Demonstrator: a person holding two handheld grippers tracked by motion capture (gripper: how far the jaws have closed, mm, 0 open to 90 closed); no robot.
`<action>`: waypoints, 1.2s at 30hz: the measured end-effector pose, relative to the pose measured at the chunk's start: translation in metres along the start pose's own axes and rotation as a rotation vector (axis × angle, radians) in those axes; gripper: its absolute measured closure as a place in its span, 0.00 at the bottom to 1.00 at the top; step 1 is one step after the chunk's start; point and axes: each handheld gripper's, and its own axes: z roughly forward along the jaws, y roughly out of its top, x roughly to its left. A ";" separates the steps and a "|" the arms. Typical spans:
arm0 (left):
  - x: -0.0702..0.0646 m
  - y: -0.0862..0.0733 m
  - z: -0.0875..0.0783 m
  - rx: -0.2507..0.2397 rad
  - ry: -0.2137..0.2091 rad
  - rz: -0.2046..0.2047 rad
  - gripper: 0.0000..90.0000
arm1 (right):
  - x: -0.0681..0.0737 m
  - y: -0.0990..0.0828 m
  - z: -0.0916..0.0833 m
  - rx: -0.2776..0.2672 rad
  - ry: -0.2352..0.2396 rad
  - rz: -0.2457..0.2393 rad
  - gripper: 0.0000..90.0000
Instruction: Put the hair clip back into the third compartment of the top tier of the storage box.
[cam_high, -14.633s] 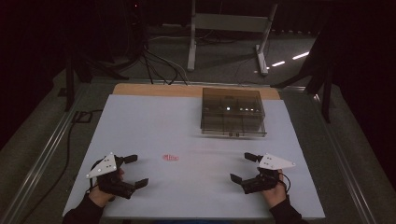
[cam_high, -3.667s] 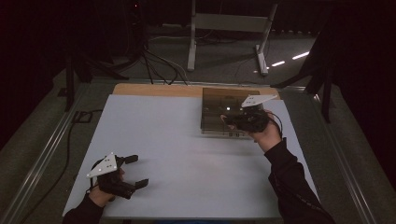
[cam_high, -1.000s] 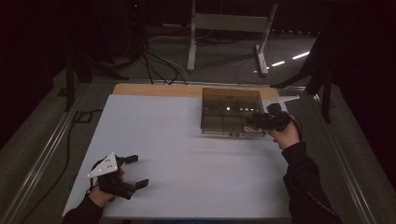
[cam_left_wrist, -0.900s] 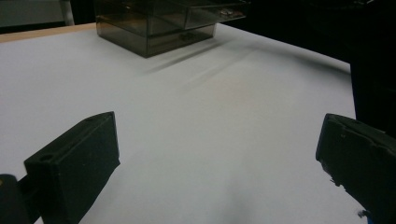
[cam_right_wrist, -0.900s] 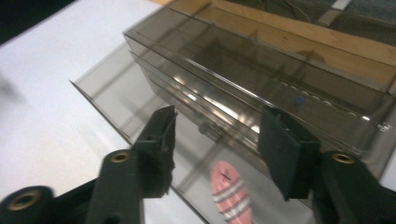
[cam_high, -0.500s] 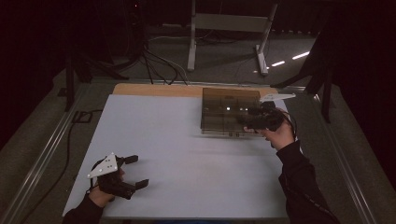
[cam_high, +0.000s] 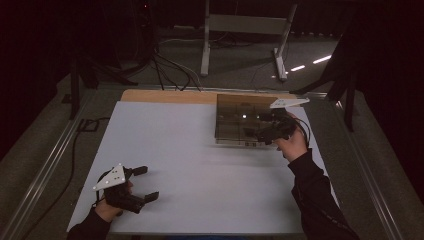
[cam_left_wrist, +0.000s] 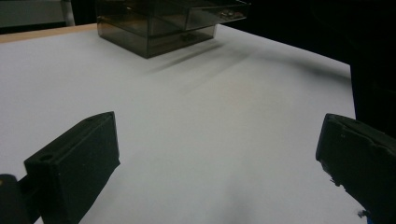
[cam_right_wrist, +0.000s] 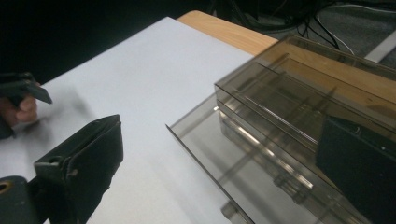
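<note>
High view: two claws, left (cam_high: 145, 183) and right (cam_high: 260, 126), one drawer box (cam_high: 240, 120).

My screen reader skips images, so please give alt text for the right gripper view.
A smoky clear drawer box with its lower drawer pulled out sits on a white table. The right claw is open, empty, over the drawer.

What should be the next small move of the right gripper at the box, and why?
Probably push the drawer shut. It juts out of the smoky box, and the right gripper hangs beside it, its jaws just opened, nothing between them.
</note>
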 end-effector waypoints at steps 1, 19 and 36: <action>0.000 0.000 0.000 0.000 0.000 0.000 0.01 | 0.001 0.000 0.000 -0.006 -0.002 -0.001 0.01; -0.001 0.000 -0.001 -0.002 0.000 0.003 0.01 | 0.044 0.001 0.021 -0.052 0.079 -0.098 0.00; -0.001 0.000 -0.001 -0.002 -0.002 0.006 0.00 | 0.069 -0.028 0.039 -0.054 0.124 -0.125 0.00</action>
